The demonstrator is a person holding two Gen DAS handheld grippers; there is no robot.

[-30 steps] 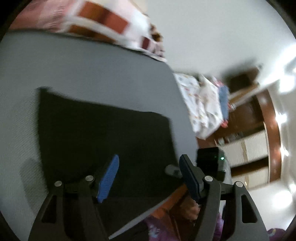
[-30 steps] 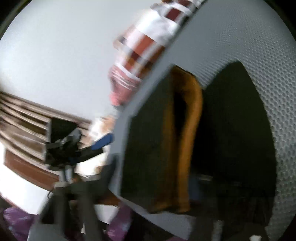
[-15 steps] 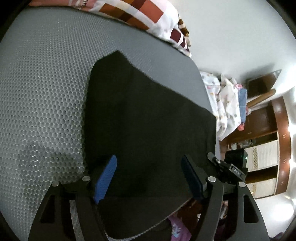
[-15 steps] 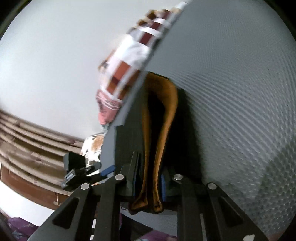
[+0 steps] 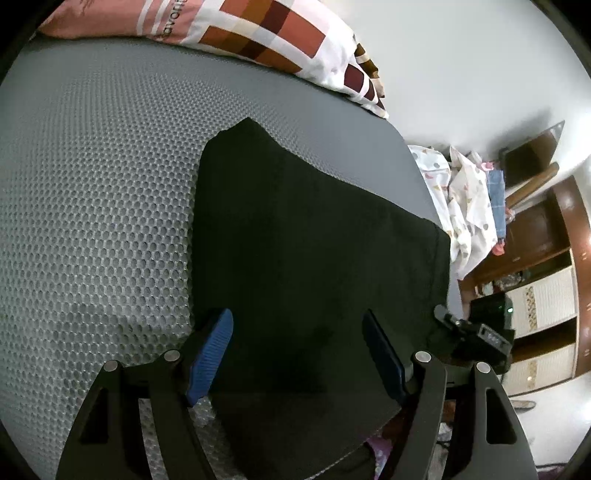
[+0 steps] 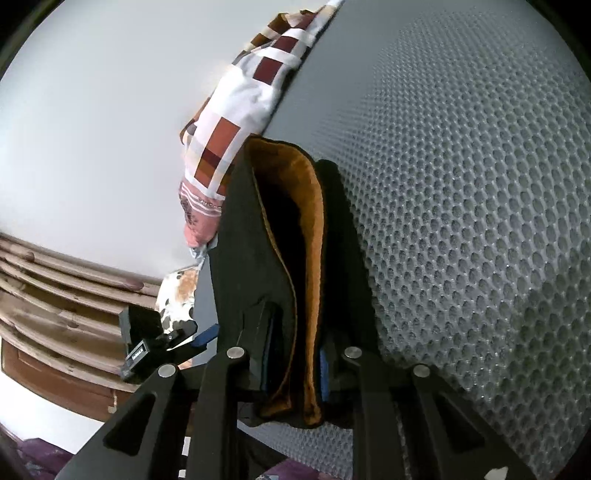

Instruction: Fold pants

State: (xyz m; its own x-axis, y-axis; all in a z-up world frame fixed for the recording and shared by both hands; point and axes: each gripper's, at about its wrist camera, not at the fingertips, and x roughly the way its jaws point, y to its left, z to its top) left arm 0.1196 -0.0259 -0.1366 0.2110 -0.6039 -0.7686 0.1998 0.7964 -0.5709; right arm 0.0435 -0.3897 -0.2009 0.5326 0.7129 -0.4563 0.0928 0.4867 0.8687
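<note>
1 pair of black pants (image 5: 303, 236) with orange lining, lying flat on grey mesh mattress (image 5: 96, 192). Soft, limp, light; best pinched at layered edges. Right gripper (image 6: 293, 363) clenched on near edge; left gripper (image 5: 297, 354) released above cloth.

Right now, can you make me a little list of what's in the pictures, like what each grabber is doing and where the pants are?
surface: grey honeycomb mat
pants: black pants lying on the mat, orange lining showing at the gripped edge
left gripper: left gripper open, above the pants, holding nothing
right gripper: right gripper shut on the pants edge
pillow: checked pillow at the mat's far end
</note>
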